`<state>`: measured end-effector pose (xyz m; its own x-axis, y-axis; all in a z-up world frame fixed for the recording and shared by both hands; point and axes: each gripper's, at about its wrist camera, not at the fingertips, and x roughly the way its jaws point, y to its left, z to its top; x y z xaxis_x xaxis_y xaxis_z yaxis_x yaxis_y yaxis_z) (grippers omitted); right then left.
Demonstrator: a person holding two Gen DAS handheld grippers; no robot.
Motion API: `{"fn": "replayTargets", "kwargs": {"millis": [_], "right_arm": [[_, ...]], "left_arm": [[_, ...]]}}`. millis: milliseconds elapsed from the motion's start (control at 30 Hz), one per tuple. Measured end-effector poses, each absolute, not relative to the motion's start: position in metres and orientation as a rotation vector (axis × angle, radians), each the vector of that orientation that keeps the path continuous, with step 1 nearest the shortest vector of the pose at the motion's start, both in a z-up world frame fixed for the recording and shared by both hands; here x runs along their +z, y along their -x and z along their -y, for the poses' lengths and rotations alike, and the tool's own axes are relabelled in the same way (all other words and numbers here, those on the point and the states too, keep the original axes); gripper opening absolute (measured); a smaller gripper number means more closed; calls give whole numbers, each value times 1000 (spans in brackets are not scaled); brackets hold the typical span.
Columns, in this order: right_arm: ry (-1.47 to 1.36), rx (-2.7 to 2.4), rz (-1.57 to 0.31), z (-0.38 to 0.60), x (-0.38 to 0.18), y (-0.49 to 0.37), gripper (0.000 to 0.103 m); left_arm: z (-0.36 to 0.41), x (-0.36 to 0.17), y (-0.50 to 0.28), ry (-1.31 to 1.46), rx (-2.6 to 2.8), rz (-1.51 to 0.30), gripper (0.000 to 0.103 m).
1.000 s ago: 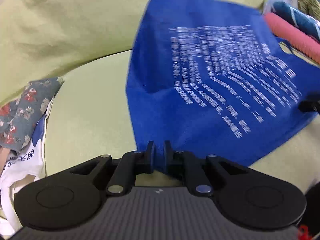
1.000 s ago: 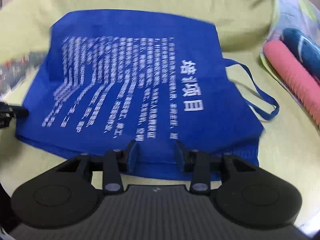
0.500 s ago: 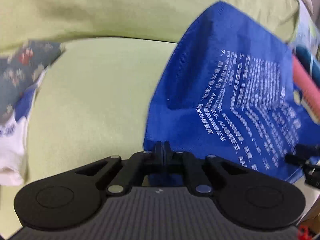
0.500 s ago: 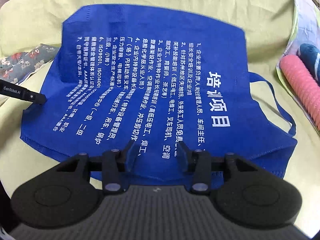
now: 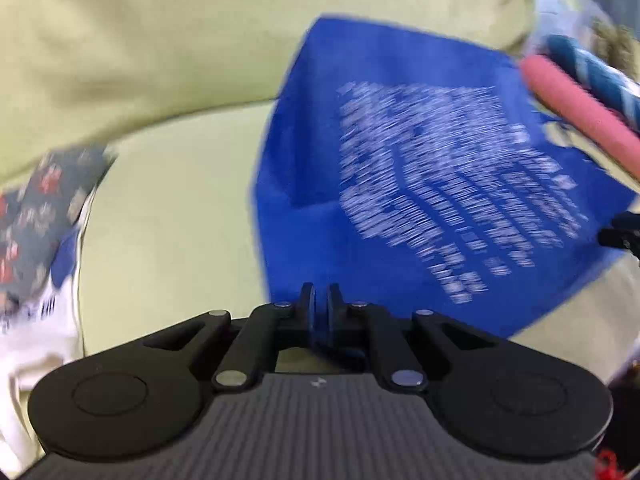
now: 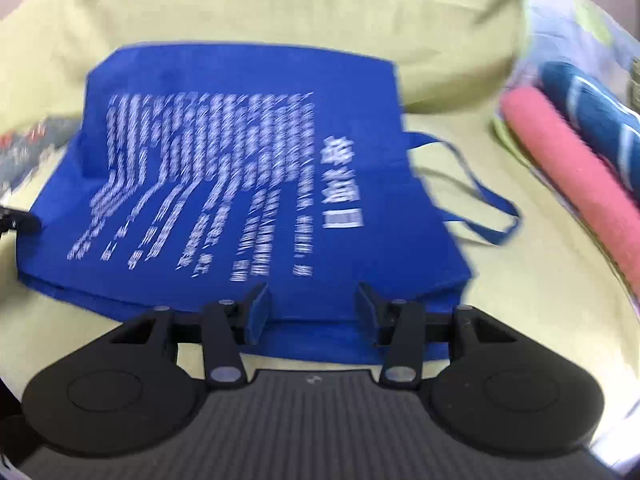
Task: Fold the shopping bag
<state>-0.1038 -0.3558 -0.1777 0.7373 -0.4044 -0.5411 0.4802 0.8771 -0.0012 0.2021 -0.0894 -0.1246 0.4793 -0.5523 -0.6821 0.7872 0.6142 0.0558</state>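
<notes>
Green couch. Blue bag lies flat: light, limp, likely creases well. Left gripper pinches its corner, jaws opening; right gripper spread astride near hem. Take corners.

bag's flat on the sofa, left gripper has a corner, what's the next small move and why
Probably close the right gripper on the near edge of the bag. The left gripper pinches the near left corner, though its jaws are opening a little, while the right one's pads stand open astride the near edge without pressing it. With both ends held, the near edge could be carried over toward the far edge.
</notes>
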Motion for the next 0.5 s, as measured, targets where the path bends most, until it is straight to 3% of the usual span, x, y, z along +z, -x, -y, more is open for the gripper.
{"fn": "replayTargets", "kwargs": {"millis": [100, 133, 167, 367, 500], "right_arm": [[-146, -499, -541, 356, -173, 120, 44], [-148, -499, -536, 357, -173, 126, 44], [-151, -498, -537, 357, -173, 131, 44], [-190, -502, -525, 355, -172, 149, 44], [-174, -476, -486, 348, -164, 149, 44]], "left_arm": [[110, -113, -163, -498, -946, -572, 26], [119, -110, -150, -531, -989, -540, 42], [128, -109, -138, -559, -1033, -512, 49], [187, -116, -90, -760, -1135, -370, 51], [185, -90, -113, -679, -1110, -388, 51]]}}
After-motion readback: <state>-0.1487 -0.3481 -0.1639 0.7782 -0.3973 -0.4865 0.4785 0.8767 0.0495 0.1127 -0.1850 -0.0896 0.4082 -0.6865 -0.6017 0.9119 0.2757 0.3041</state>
